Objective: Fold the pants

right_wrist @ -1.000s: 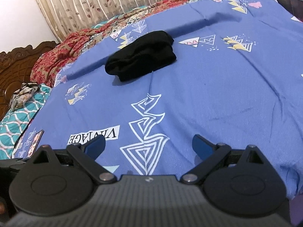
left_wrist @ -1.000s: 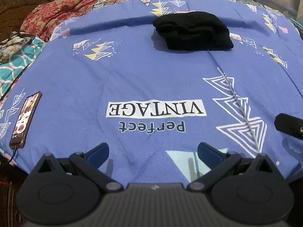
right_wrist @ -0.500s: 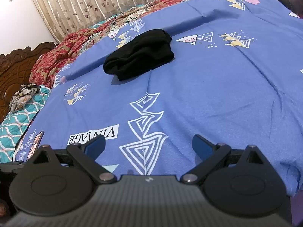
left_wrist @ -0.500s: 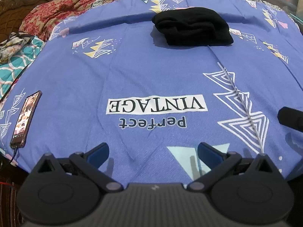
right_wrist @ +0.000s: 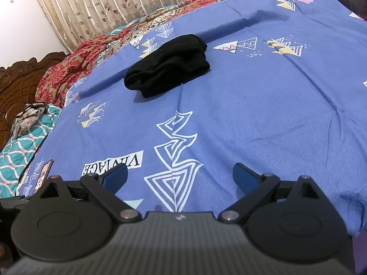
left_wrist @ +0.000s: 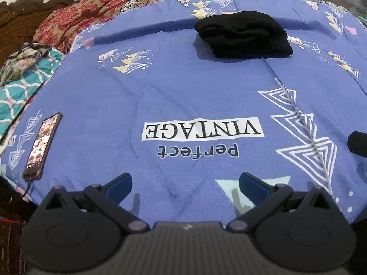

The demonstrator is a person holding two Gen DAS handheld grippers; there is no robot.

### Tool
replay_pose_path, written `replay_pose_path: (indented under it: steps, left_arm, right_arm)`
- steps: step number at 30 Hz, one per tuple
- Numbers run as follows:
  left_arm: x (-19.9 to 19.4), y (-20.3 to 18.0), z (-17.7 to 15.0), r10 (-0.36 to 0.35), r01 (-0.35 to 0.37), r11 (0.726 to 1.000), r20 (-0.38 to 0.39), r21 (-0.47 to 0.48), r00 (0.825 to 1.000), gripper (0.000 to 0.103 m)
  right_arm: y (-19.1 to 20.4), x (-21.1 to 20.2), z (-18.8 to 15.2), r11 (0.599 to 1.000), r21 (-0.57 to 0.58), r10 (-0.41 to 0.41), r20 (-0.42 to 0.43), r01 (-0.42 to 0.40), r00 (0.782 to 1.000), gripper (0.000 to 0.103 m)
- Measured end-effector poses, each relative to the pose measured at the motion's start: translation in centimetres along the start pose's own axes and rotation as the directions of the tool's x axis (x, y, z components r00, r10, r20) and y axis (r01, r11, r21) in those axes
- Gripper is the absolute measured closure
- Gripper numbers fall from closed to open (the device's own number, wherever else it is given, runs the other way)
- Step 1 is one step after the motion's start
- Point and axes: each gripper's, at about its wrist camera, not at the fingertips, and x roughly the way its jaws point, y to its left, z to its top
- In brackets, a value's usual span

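The black pants (left_wrist: 243, 37) lie as a compact folded bundle on the blue printed bedsheet (left_wrist: 183, 96), far from both grippers; they also show in the right wrist view (right_wrist: 168, 65). My left gripper (left_wrist: 185, 184) is open and empty, low over the near edge of the bed. My right gripper (right_wrist: 180, 176) is open and empty, also over the near edge. A dark part of the right gripper (left_wrist: 357, 144) shows at the right edge of the left wrist view.
A phone (left_wrist: 43, 145) with a lit screen and a cable lies on the sheet at the near left; it also shows in the right wrist view (right_wrist: 43, 175). Red patterned bedding (left_wrist: 75, 18), a teal quilt (left_wrist: 20, 87) and a wooden headboard (right_wrist: 20, 80) lie left. Curtains (right_wrist: 114, 4) hang behind.
Both grippers have drawn back and tilted slightly, so the pants sit a little farther up in both views. Both jaws stay open. The pants have not moved.
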Motion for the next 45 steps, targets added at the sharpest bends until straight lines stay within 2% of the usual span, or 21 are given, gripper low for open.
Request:
replay_pose_path:
  steps: [3, 11, 45]
  left_arm:
    - [-0.08, -0.17, -0.01, 0.020, -0.020, 1.000, 0.000, 0.013, 1.000, 0.000]
    - [0.53, 0.14, -0.09, 0.001, -0.001, 1.000, -0.055, -0.011, 0.998, 0.000]
    - [0.87, 0.01, -0.48, -0.016, 0.014, 1.000, -0.093, -0.024, 0.996, 0.000]
  right_arm:
    - [0.02, -0.01, -0.01, 1.000, 0.000, 0.000, 0.000, 0.000, 1.000, 0.003]
    - [-0.04, 0.02, -0.01, 1.000, 0.001, 0.000, -0.003, 0.000, 1.000, 0.003]
    - [0.48, 0.00, -0.66, 1.000, 0.001, -0.002, -0.002, 0.002, 1.000, 0.003]
